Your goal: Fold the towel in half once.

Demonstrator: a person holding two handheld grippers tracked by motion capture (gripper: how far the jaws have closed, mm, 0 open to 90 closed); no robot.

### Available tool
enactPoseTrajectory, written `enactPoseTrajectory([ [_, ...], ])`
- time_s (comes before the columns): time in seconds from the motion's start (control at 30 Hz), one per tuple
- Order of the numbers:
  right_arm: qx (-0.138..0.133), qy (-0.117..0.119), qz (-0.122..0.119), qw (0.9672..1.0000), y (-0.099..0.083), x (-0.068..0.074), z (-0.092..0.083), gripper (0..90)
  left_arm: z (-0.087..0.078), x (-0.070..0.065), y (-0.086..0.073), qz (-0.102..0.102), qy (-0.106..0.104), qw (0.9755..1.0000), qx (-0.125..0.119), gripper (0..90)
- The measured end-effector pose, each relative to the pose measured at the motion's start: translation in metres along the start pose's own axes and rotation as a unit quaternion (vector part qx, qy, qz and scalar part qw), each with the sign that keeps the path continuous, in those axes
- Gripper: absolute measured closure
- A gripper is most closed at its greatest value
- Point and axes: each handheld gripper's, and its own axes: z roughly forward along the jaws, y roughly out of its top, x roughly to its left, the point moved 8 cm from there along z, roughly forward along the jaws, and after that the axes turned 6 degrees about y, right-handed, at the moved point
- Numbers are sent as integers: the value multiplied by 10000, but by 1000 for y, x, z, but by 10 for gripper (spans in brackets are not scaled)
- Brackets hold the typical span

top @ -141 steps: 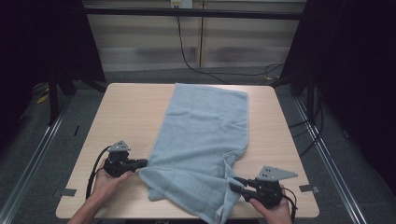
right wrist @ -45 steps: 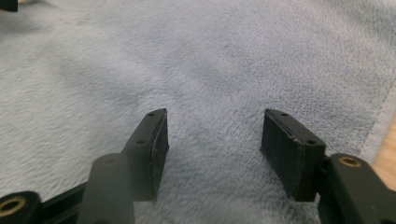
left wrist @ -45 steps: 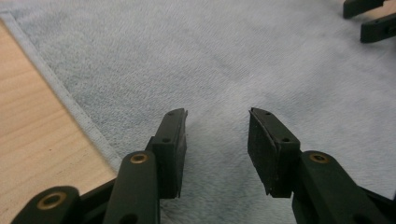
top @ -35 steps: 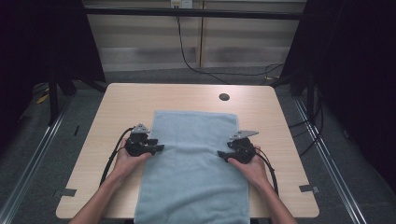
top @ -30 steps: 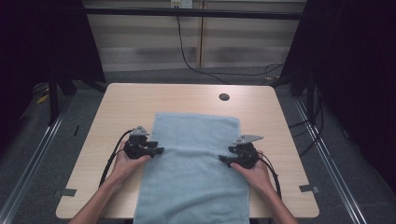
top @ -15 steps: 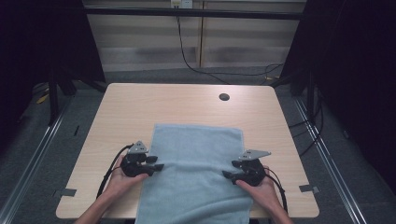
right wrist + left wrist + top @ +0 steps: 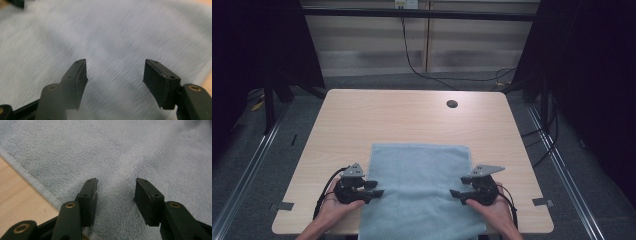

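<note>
While both the left gripper (image 7: 373, 189) and right gripper (image 7: 458, 194) stand released over the blue towel (image 7: 419, 185), right one having just widened, the wooden table (image 7: 412, 117) fills the frame's centre, perhaps with dark curtains around.

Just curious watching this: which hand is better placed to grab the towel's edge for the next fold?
Probably left. The left gripper sits open right beside the towel's hem, by bare table. The right gripper, also open, looks onto mid-cloth.
</note>
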Motion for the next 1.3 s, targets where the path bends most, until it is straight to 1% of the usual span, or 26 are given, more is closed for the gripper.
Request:
enactPoseTrajectory([
  [0.03,-42,-62,-23,10000,8,-9,-1,348,1,1,1,-8,-11,10000,-20,532],
  [0.07,-109,-109,22,9999,13,-14,-2,342,1,3,1,-10,-79,10000,-24,535],
  [0.13,-259,-219,102,9994,25,-34,-2,340,1,6,2,-80,-199,9998,-14,542],
  [0.2,-378,-341,189,9985,34,-48,-1,338,1,7,2,-116,-208,9997,-7,555],
  [0.3,-382,-454,238,9980,44,-69,9,327,1,5,1,-27,-116,9999,-3,553],
  [0.37,-342,-465,285,9979,46,-78,16,324,1,4,1,11,-75,10000,38,545],
  [0.43,-263,-531,243,9979,49,-86,24,318,0,4,0,72,-45,9999,53,542],
  [0.47,-227,-553,268,9978,51,-94,30,313,0,4,0,58,-47,10000,49,542],
  [0.53,-215,-629,284,9974,51,-100,35,317,0,3,0,28,-60,10000,45,542],
  [0.57,-82,-666,287,9973,48,-105,39,315,0,3,0,49,-51,10000,56,541],
  [0.6,-39,-615,380,9974,44,-107,43,303,0,3,0,51,-54,10000,57,541],
  [0.63,-123,-641,324,9973,44,-107,45,303,0,3,1,19,-54,10000,64,540],
  [0.67,-141,-772,242,9966,42,-104,46,307,0,3,1,7,-69,10000,67,533],
  [0.7,-45,-864,130,9962,41,-101,47,314,0,4,2,8,-66,10000,72,523],
  [0.73,27,-915,33,9958,41,-99,47,367,0,5,4,6,-16,10000,42,512],
  [0.77,35,-868,57,9962,42,-95,47,484,-1,8,9,-32,77,10000,-41,488],
  [0.83,27,-744,-80,9972,42,-87,48,651,0,15,22,34,170,9998,-90,451],
  [0.9,81,-672,-129,9976,42,-83,49,731,3,28,40,-156,280,9991,-270,440],
  [0.97,91,-570,-124,9983,43,-81,49,789,8,37,50,-170,327,9989,-297,423],
  [1.0,82,-536,-113,9985,42,-80,49,803,12,45,56,-157,516,9975,-453,423],
  [1.07,97,-529,-141,9985,42,-79,49,822,17,54,61,-217,560,9973,-433,423],
  [1.1,112,-514,-145,9985,42,-79,49,831,20,60,62,-292,635,9961,-531,423],
  [1.13,175,-503,-174,9984,42,-78,48,834,25,67,60,-363,701,9958,-462,423],
  [1.2,208,-514,-173,9983,42,-77,48,834,31,76,58,-356,863,9952,-307,422],
  [1.27,189,-443,-163,9987,41,-77,47,835,35,81,60,-451,856,9948,-332,400],
  [1.3,206,-432,-162,9987,40,-77,46,835,37,82,61,-434,837,9949,-352,394],
])
